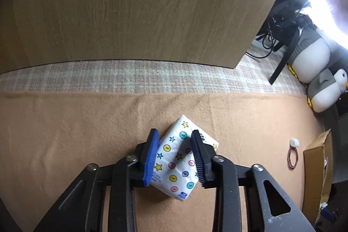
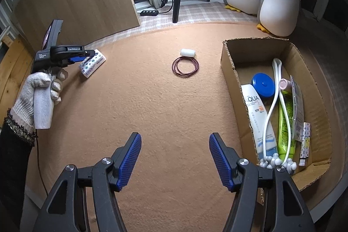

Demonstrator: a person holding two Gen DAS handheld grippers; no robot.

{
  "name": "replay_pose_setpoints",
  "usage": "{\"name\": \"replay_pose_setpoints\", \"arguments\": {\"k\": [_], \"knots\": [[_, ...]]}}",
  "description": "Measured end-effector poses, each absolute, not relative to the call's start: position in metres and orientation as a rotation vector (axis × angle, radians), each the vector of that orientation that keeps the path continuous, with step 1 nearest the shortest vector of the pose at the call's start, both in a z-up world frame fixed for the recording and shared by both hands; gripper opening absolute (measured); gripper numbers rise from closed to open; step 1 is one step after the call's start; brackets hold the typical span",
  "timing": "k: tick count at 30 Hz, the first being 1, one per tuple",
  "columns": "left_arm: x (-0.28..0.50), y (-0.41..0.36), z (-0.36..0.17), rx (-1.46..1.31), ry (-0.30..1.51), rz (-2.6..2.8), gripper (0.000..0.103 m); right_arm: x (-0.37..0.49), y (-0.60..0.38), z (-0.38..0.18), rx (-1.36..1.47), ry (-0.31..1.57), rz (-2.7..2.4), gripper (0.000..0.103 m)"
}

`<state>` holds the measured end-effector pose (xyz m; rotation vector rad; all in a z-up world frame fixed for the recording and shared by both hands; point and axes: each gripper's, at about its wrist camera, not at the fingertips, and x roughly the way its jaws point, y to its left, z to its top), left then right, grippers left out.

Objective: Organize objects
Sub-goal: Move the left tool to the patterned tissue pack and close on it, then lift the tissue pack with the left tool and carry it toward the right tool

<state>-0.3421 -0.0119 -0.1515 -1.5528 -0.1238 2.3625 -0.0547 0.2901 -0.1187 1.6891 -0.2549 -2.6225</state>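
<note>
**Left tongs clamp the tissue pack; right tongs gape over bare mat**

Left gripper point(image 1: 175, 150) has its blue pads pressed against both sides of the tissue pack point(image 1: 176, 159), a white packet printed with stars and coloured buttons, which lies tilted on the orange mat point(image 1: 65, 134) near the mat's far left edge. Seen from the right wrist, a gloved hand point(image 2: 41, 90) holds that tool's handle, and the pack point(image 2: 92, 64) pokes out beyond the fingers. Right gripper point(image 2: 175, 158) stands apart with nothing between its pads, above the mat's near edge. Toward the mat's far middle lie a loop of dark red rubber bands point(image 2: 185, 67) and, touching its far side, a small white cylinder point(image 2: 188, 52). Along the right edge sits an open cardboard box point(image 2: 230, 71) holding a sunscreen tube point(image 2: 260, 121), a blue round case point(image 2: 262, 85), a green tube point(image 2: 288, 123) and a white looped massager point(image 2: 274, 105). Two plush penguins point(image 2: 280, 8) stand beyond the far right corner.
</note>
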Motion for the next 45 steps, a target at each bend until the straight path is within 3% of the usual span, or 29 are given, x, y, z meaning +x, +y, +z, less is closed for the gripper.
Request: {"name": "replay_pose_setpoints", "arguments": {"k": [10, 19, 21, 23, 25, 26, 32, 33, 38, 45], "knots": [[-0.306, -0.014, -0.151, -1.527, -0.150, 2.325, 0.026, -0.058, 0.284, -0.119, 1.675, -0.238, -2.613, 0.061], [-0.273, 0.001, -0.140, -1.500, -0.069, 2.302, 0.023, -0.055, 0.286, -0.118, 1.665, -0.237, -2.602, 0.061], [-0.279, -0.003, -0.130, -1.480, -0.146, 2.340, 0.023, -0.053, 0.288, -0.118, 1.663, -0.245, -2.606, 0.061], [-0.290, 0.000, -0.124, -1.480, -0.190, 2.346, 0.029, -0.051, 0.291, -0.119, 1.667, -0.252, -2.607, 0.061], [-0.301, 0.007, -0.125, -1.500, -0.172, 2.351, 0.045, -0.049, 0.293, -0.120, 1.672, -0.257, -2.606, 0.061], [-0.305, 0.009, -0.127, -1.510, -0.171, 2.344, 0.045, -0.048, 0.294, -0.120, 1.674, -0.260, -2.606, 0.061], [-0.323, 0.021, -0.148, -1.597, -0.148, 2.324, 0.043, -0.040, 0.304, -0.119, 1.679, -0.269, -2.617, 0.061], [-0.322, 0.019, -0.152, -1.605, -0.152, 2.319, 0.037, -0.039, 0.306, -0.118, 1.678, -0.270, -2.620, 0.061], [-0.312, 0.014, -0.156, -1.607, -0.185, 2.324, 0.032, -0.038, 0.313, -0.120, 1.678, -0.290, -2.620, 0.061], [-0.265, -0.006, -0.163, -1.607, -0.296, 2.372, 0.031, -0.041, 0.304, -0.122, 1.642, -0.306, -2.588, 0.061]]}}
